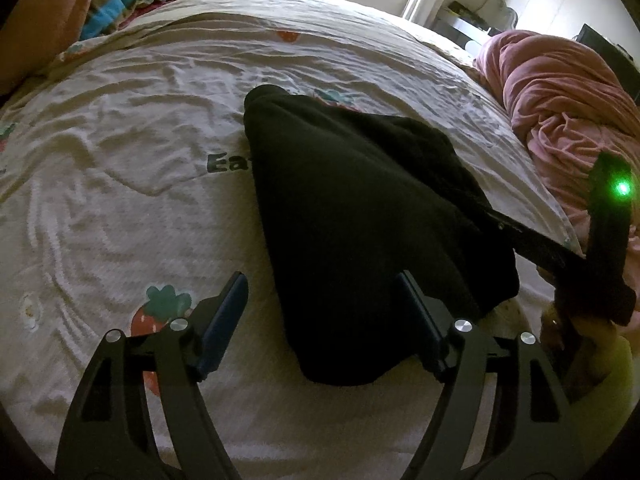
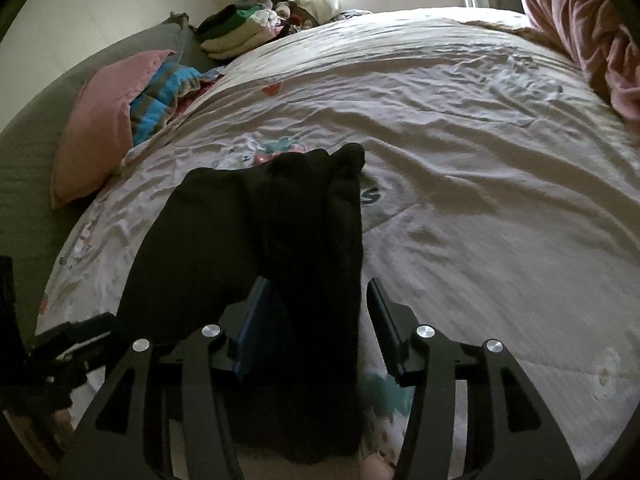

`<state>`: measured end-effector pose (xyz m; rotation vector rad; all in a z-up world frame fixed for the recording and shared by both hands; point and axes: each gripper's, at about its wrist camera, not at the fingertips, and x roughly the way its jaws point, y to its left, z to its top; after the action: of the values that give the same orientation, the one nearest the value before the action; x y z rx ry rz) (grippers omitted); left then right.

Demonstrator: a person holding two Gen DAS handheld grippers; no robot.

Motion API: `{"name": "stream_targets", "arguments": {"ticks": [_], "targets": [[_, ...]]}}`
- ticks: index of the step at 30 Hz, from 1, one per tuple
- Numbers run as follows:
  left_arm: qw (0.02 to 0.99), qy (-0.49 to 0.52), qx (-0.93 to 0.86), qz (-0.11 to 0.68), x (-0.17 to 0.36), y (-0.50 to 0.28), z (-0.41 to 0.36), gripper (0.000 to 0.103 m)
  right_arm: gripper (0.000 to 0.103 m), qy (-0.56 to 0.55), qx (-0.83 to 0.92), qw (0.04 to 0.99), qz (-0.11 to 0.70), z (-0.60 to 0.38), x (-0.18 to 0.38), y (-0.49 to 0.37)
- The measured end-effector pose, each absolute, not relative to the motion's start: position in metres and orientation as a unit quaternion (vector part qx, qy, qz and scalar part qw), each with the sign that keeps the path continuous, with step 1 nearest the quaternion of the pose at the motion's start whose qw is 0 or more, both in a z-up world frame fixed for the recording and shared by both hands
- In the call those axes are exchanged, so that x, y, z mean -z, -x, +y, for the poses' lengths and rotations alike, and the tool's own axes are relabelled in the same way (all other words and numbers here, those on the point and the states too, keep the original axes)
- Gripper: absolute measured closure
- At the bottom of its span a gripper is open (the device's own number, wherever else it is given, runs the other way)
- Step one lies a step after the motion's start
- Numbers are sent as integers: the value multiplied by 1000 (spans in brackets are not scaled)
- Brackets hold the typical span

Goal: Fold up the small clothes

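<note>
A black garment [image 1: 352, 200] lies folded lengthwise on the white printed bed cover [image 1: 120, 160], its narrow end pointing away. My left gripper [image 1: 320, 304] is open over its near end; the cloth lies between the jaws, nearer the right pad, and the left pad is well apart from it. In the right wrist view the same garment [image 2: 240, 232] runs between the jaws of my right gripper [image 2: 318, 312], which is open, with a gap between the right pad and the cloth. One of the right gripper's fingers [image 1: 532, 240] reaches to the garment's right edge.
A crumpled pink blanket [image 1: 560, 100] is heaped along the bed's right side. A pink pillow [image 2: 96, 120] and a blue striped blanket [image 2: 160, 100] lie at the left, with a stack of folded clothes [image 2: 232, 32] behind them. A window is beyond the bed.
</note>
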<state>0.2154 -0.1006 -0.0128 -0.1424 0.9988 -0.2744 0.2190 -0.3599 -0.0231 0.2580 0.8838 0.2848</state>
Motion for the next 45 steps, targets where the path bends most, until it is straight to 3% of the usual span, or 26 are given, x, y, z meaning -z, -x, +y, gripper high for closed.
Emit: {"name": "stream_targets", "arguments": {"ticks": [11, 15, 23, 25, 27, 32, 41, 45], "targets": [[866, 68, 128, 478, 14, -208, -97, 32, 46, -129, -136, 905, 381, -371, -3, -203], [865, 71, 127, 479, 17, -206, -95, 31, 58, -111, -141, 909, 376, -359, -15, -235], [865, 73, 130, 480, 20, -204, -92, 28, 61, -66, -121, 892, 430, -325, 9, -310], [865, 74, 133, 479, 20, -204, -91, 28, 95, -63, -124, 883, 448, -321, 20, -317], [867, 73, 135, 474, 18, -203, -90, 28, 97, -55, -137, 889, 433, -318, 18, -313], [872, 61, 145, 464, 14, -202, -96, 28, 97, -42, -133, 918, 370, -328, -10, -296], [865, 61, 151, 474, 20, -202, -102, 28, 94, 15, -78, 910, 408, -322, 32, -306], [867, 57, 149, 473, 20, -199, -102, 28, 71, 21, -64, 912, 405, -327, 30, -299]]}}
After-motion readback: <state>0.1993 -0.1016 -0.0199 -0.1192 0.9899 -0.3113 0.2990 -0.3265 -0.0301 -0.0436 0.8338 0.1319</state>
